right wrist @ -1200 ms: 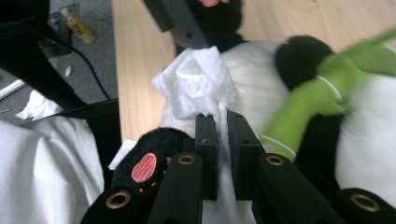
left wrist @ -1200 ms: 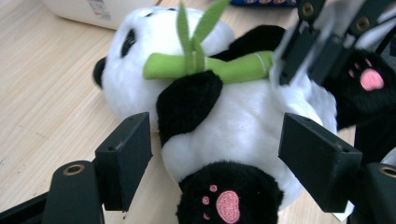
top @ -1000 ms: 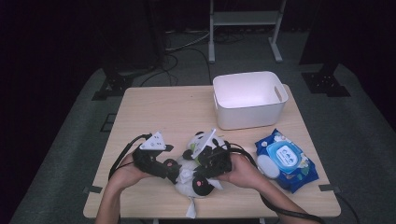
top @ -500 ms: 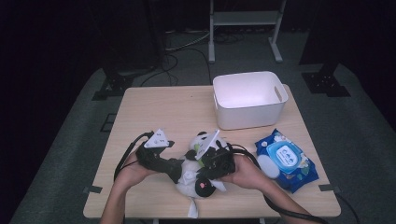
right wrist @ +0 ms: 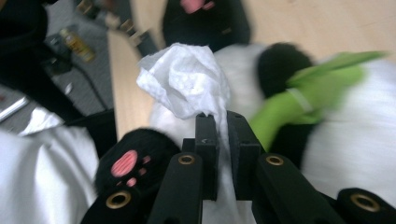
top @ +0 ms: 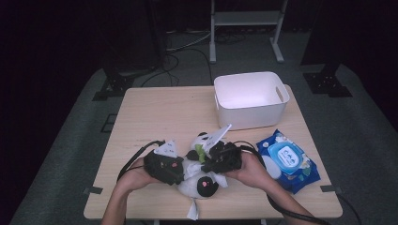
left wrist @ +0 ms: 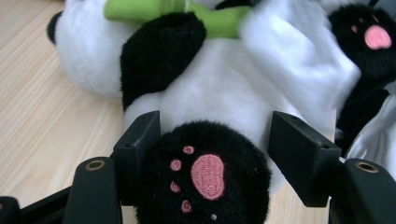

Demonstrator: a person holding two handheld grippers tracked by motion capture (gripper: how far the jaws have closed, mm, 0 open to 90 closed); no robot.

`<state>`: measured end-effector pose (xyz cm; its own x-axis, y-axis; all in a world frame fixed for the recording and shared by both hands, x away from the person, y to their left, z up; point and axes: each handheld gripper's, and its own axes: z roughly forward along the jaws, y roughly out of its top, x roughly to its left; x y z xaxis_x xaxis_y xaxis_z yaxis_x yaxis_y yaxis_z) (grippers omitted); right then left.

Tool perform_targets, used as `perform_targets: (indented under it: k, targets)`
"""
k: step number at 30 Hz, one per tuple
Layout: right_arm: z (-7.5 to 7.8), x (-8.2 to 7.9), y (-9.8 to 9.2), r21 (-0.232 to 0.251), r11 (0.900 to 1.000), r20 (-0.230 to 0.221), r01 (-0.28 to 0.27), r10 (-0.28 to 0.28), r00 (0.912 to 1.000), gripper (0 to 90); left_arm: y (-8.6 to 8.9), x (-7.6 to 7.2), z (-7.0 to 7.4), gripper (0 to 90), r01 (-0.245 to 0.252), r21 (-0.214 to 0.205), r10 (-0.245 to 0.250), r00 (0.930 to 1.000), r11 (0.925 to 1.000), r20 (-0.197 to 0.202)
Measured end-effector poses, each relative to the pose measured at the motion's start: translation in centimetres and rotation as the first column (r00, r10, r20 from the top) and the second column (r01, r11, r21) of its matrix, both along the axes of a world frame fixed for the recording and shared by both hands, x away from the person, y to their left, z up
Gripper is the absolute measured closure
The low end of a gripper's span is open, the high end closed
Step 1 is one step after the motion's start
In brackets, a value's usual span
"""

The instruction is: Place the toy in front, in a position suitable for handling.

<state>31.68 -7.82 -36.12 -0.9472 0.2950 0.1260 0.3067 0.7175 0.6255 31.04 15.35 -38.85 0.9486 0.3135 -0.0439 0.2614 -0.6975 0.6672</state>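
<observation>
Right gripper view blurred; panda toy [left wrist: 224, 88] head cut off; wipe [right wrist: 187, 79] lower part hidden.

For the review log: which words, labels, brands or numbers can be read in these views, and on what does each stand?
None can be read.
Wet wipes pack: print on its blue lid label, too small and blurred to read.
Panda plush: pink paw pads, no lettering.
White bin: no markings visible.

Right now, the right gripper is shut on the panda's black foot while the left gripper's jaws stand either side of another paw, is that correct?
Not quite: in the right gripper view, the right gripper is shut on a white wipe, not a foot. The left gripper, jaws just closing, does straddle the plush panda's paw.
</observation>
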Motion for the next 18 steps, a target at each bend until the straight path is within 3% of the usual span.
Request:
perform_targets:
  k: [7,15,18]
  targets:
    - [0.1,0.3,0.4,-0.037,0.9991,0.033,0.021,-0.02,0.9993,84.3,-0.9,-0.7,-0.1,31.5,0.049,0.059,-0.049,0.9988,0.9971,-0.004]
    - [-0.3,0.4,-0.1,-0.045,0.999,-0.003,0.004,-0.004,1.0,84.0,-2.2,-1.5,0.3,30.7,0.087,0.08,-0.089,0.9959,0.9929,0.015]
    - [0.0,0.5,-0.7,-0.02,0.9996,-0.009,0.022,-0.022,0.9997,83.8,-2.3,-1.5,0.4,30.8,0.089,0.087,-0.09,0.9958,0.9923,0.014]
